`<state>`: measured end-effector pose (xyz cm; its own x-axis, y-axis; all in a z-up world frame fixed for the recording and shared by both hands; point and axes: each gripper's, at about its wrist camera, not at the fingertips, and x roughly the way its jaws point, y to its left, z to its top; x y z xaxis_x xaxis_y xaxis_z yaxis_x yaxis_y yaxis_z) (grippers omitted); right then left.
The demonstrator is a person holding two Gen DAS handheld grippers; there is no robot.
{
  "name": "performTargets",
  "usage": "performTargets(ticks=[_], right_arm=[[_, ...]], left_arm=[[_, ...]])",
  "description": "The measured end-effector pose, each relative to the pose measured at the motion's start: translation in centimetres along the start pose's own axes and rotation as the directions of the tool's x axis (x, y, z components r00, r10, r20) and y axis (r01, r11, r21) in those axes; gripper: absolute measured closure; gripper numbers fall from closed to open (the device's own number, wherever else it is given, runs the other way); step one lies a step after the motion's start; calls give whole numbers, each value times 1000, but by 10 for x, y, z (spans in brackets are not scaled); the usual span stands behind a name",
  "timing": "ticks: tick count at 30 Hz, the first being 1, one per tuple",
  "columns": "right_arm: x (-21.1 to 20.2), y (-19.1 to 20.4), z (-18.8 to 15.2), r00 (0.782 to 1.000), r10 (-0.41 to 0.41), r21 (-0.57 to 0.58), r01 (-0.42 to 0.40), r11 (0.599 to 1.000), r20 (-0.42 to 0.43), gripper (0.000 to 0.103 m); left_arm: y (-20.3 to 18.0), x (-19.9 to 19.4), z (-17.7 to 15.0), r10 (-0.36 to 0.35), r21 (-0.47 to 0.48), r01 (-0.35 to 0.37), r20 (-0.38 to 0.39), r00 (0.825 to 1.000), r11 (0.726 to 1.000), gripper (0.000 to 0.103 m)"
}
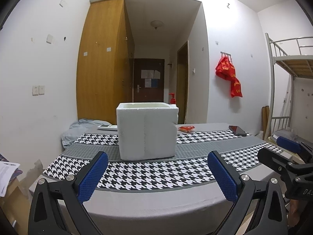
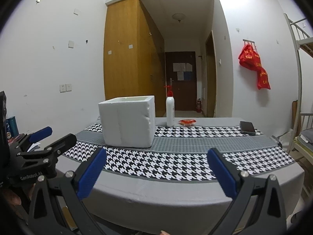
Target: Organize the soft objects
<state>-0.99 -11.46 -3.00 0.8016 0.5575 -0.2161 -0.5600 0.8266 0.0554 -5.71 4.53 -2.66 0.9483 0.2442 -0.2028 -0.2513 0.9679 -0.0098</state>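
A white foam box (image 1: 147,130) stands open-topped on the table (image 1: 156,201), also in the right wrist view (image 2: 128,121). A small red soft packet (image 1: 186,128) lies behind it to the right, seen too in the right wrist view (image 2: 187,122). A light blue cloth (image 1: 78,129) is bunched at the table's far left. My left gripper (image 1: 157,168) is open and empty above the near table edge. My right gripper (image 2: 156,168) is open and empty, level with it to the right; it also shows in the left wrist view (image 1: 273,150).
A white bottle with a red pump (image 2: 170,109) stands behind the box. A dark phone (image 2: 247,127) lies at the far right. A white flat device (image 1: 107,127) lies left of the box. A bunk bed (image 1: 289,74) stands at the right.
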Motion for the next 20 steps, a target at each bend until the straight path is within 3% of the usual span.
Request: performTargets(ticks=[20], right_arm=[[1, -1, -1, 1000, 3, -9, -3, 1000, -12, 0]], left_arm=[[2, -1, 1, -2, 12, 2, 4, 1000, 1000, 1]])
